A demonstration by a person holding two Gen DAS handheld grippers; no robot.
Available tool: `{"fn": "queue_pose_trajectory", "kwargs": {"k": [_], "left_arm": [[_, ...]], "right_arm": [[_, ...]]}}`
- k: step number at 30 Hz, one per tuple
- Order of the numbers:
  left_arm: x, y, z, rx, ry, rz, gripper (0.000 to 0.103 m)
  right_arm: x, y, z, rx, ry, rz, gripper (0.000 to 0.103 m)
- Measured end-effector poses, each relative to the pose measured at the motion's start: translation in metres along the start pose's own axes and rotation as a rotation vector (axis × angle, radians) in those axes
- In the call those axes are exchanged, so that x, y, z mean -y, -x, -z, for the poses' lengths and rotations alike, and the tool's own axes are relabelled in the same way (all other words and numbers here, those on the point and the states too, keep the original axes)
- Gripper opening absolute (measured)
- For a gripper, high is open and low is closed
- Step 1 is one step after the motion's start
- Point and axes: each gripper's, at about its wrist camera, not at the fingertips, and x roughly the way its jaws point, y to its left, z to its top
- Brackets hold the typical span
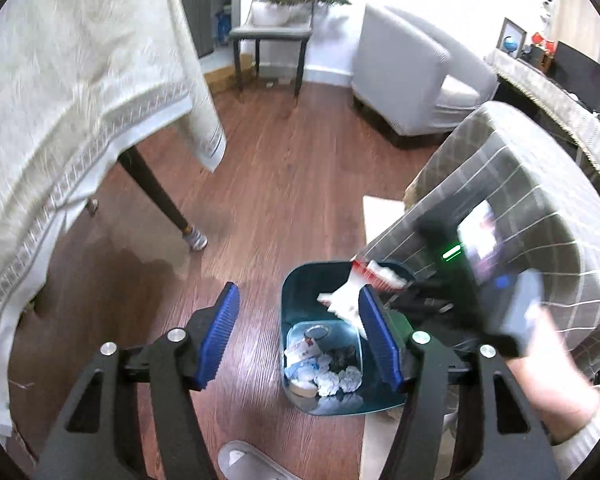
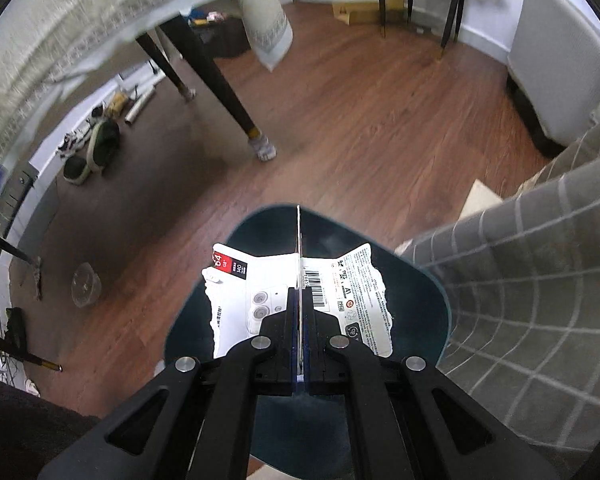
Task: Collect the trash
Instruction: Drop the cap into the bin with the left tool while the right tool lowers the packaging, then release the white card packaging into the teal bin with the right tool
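Torn white card packaging (image 2: 284, 300) sits pinched edge-on between the clenched jaws of the right gripper (image 2: 300, 320), its two flaps splaying left and right of the fingers and its long axis running forward along them. Directly beneath it lies the open mouth of the dark teal trash bin (image 2: 424, 300), so the piece hangs over the bin, not beside it; judging from that, the next move needs only a release, and the card should drop straight in. From the left wrist view the same packaging (image 1: 346, 298) shows above the bin's (image 1: 296, 292) far rim, with crumpled tissues and wrappers (image 1: 328, 376) already piled at the bottom. The left gripper (image 1: 300, 344) hovers over the bin's near side with its blue-padded jaws spread wide and nothing between them; the right one is plainly the one carrying the trash. Legible print on the card includes a red-and-black corner patch reading "64" with smaller characters too fine to read, a barcode near the fold, and blocks of small text and round symbols on the right flap. A checked grey cushion (image 2: 540, 300) stands just beside the bin.
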Motion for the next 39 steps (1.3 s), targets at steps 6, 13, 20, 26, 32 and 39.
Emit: {"fn": "queue_pose_trajectory", "kwargs": {"k": [6,13,20,26,32,39], "left_arm": [[0.011,0.019,-0.013,0.044,0.013,0.049,0.053],[0.022,0.044,-0.028,0.117,-0.033,0.043,0.055],[0.031,0.068,-0.042,0.178,-0.024,0.075,0.062],[0.041,0.093,-0.048,0.243,-0.064,0.056,0.068],[0.05,0.121,-0.055,0.309,-0.099,0.031,0.077],[0.062,0.16,-0.04,0.407,-0.094,0.004,0.091]], "right_arm": [[0.007,-0.038,0.026,-0.108,-0.024,0.018,0.002],[0.003,-0.066,0.048,-0.194,0.068,0.08,0.003],[0.001,-0.071,0.068,-0.228,0.094,0.105,0.048],[-0.008,-0.04,0.064,-0.162,0.122,0.088,0.047],[-0.024,0.038,0.036,0.019,0.163,0.103,0.047],[-0.018,0.148,0.034,0.27,0.103,0.13,0.047]]}}
